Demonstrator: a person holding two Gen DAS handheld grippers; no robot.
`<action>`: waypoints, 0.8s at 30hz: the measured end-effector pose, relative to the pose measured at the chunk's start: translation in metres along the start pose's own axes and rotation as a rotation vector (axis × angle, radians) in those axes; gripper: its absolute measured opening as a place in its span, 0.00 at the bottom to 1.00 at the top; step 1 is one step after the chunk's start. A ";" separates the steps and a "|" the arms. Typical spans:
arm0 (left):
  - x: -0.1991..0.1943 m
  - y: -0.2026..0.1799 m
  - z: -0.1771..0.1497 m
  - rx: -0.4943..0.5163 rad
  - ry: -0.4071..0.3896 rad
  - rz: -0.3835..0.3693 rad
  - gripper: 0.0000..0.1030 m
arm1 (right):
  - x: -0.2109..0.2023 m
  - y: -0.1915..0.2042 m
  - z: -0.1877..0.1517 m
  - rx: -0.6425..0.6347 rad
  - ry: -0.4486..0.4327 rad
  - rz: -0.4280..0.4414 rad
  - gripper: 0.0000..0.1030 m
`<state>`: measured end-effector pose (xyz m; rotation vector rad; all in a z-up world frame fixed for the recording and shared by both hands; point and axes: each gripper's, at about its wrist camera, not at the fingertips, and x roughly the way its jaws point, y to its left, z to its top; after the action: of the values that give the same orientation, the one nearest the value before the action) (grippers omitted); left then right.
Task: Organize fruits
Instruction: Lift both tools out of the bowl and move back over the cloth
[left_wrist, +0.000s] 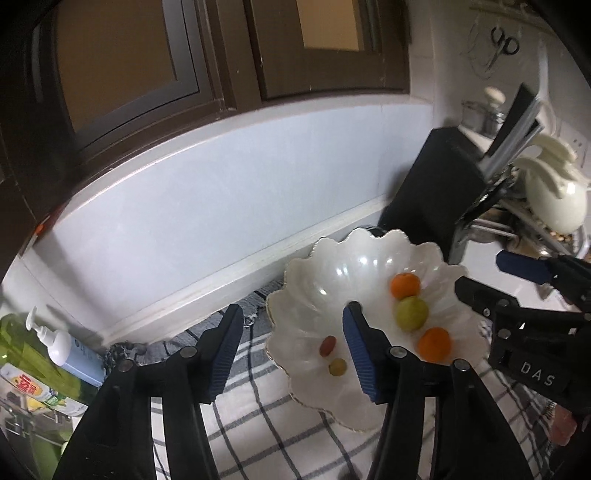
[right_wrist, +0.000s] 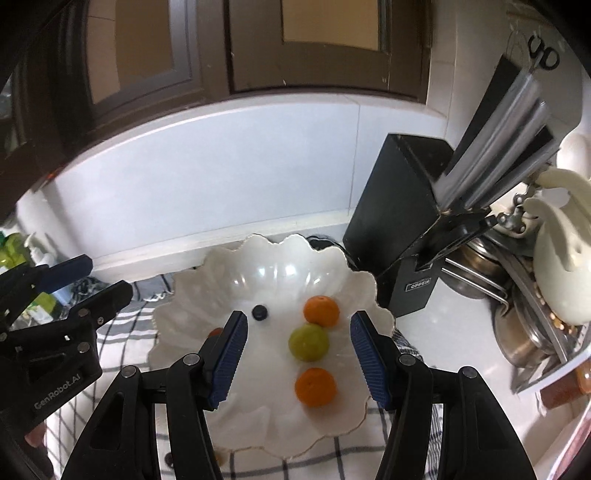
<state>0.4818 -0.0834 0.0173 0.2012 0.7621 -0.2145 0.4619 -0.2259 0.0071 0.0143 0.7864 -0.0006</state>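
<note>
Both pairs of fingers are parted and empty. The left gripper (left_wrist: 291, 347) hangs over the near left rim of the scalloped white bowl (left_wrist: 314, 258), with nothing between its blue pads (left_wrist: 356, 354). The right gripper (right_wrist: 299, 354) hovers above the bowl's middle, its fingers framing the fruit below without touching any.

The fruit lies inside the bowl: an orange (right_wrist: 321, 310) toward the back, a green fruit (right_wrist: 308, 341) just in front of it, touching or nearly so, and a second orange (right_wrist: 316, 386) nearer. To the left lie a small red fruit (left_wrist: 327, 346), a small yellow-green one (left_wrist: 337, 366) and a dark berry (right_wrist: 260, 312).

The bowl rests on a checked cloth (left_wrist: 258, 417) on the desk, near the back edge, beside a black knife block (right_wrist: 399, 221).

Judging by this, the gathering step looks finished or nearly so. If more fruit remains, it lies out of view, so the next move calls for looking beyond the bowl with both grippers free.
</note>
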 end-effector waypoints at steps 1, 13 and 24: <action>-0.005 0.001 -0.002 -0.008 -0.006 -0.010 0.54 | -0.006 0.001 -0.002 0.001 -0.011 0.008 0.58; -0.062 0.004 -0.030 -0.019 -0.095 -0.024 0.56 | -0.058 0.015 -0.027 -0.006 -0.106 0.018 0.58; -0.105 0.006 -0.058 -0.016 -0.179 -0.006 0.58 | -0.093 0.020 -0.060 -0.009 -0.172 -0.008 0.58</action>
<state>0.3711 -0.0503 0.0505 0.1620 0.5870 -0.2285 0.3541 -0.2052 0.0303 0.0029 0.6142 -0.0061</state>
